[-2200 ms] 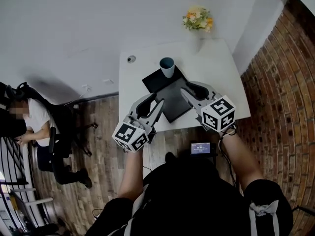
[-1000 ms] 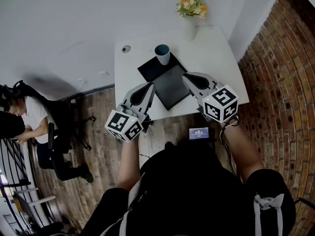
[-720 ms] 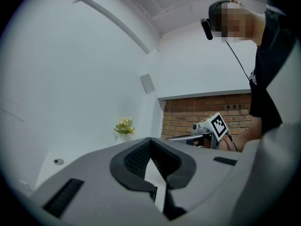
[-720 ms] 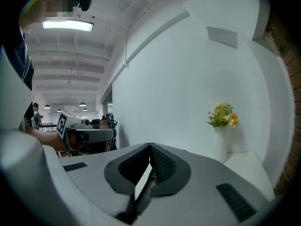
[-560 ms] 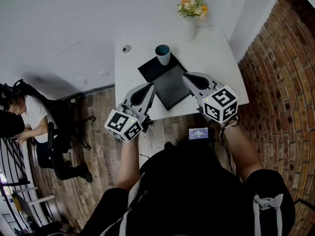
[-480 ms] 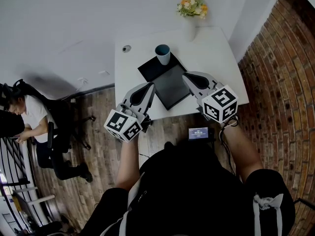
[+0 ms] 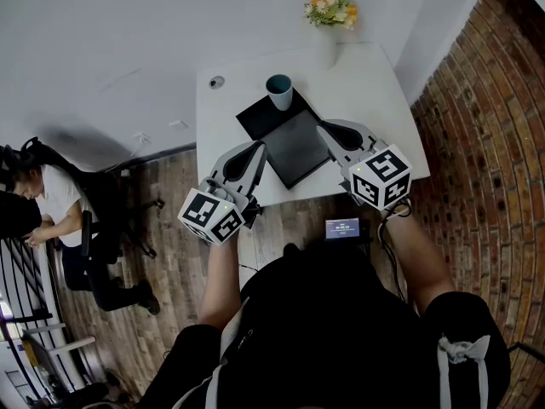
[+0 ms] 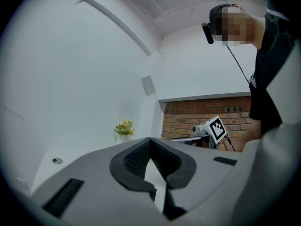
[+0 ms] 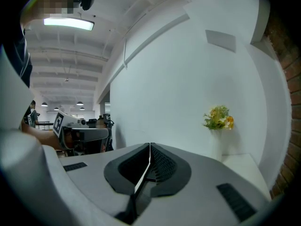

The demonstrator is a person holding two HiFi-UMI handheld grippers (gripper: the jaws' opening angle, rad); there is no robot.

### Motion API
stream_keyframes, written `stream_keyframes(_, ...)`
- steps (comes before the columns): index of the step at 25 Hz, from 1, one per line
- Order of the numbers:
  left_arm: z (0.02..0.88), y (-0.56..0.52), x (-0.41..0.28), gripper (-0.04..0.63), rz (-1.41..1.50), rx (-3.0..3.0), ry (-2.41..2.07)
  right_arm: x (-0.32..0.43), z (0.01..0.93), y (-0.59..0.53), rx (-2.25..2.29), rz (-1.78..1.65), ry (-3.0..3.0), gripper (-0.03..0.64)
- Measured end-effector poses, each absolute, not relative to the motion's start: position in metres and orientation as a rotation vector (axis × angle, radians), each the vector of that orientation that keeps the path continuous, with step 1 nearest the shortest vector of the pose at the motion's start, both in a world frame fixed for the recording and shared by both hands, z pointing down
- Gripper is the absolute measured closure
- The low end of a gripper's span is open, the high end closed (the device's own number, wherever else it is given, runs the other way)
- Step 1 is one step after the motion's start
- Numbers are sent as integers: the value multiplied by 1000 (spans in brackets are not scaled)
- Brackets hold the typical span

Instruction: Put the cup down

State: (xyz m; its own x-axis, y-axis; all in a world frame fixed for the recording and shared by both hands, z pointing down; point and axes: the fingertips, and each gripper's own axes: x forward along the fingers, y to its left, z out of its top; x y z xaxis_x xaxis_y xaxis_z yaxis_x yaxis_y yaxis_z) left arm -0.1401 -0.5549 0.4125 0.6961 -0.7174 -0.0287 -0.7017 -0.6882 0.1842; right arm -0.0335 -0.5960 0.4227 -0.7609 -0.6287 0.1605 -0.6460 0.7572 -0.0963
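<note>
White table (image 7: pixel 375 100) bearing a dark mat (image 7: pixel 294 143): I hold the left gripper (image 7: pixel 257 150) and right gripper (image 7: pixel 324 131) closed and empty near its front edge, and judge it best to keep clear of the cup (image 7: pixel 278 92), upright on the mat's far corner.

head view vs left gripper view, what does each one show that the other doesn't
Only the head view: the blue cup standing on the far corner of the black tray, and a seated person off to the left. Only the left gripper view: a straight look at the left tool, its jaws together with nothing between them, and a square wall plate. Both: the flowers, the brick wall, the white table and the right tool.
</note>
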Motion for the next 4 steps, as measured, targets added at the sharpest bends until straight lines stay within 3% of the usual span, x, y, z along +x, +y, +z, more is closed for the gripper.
stream_keyframes(4,413,-558,-139,587,-150,2738,-1156,-32,423,-599,1033,225,-2830,600)
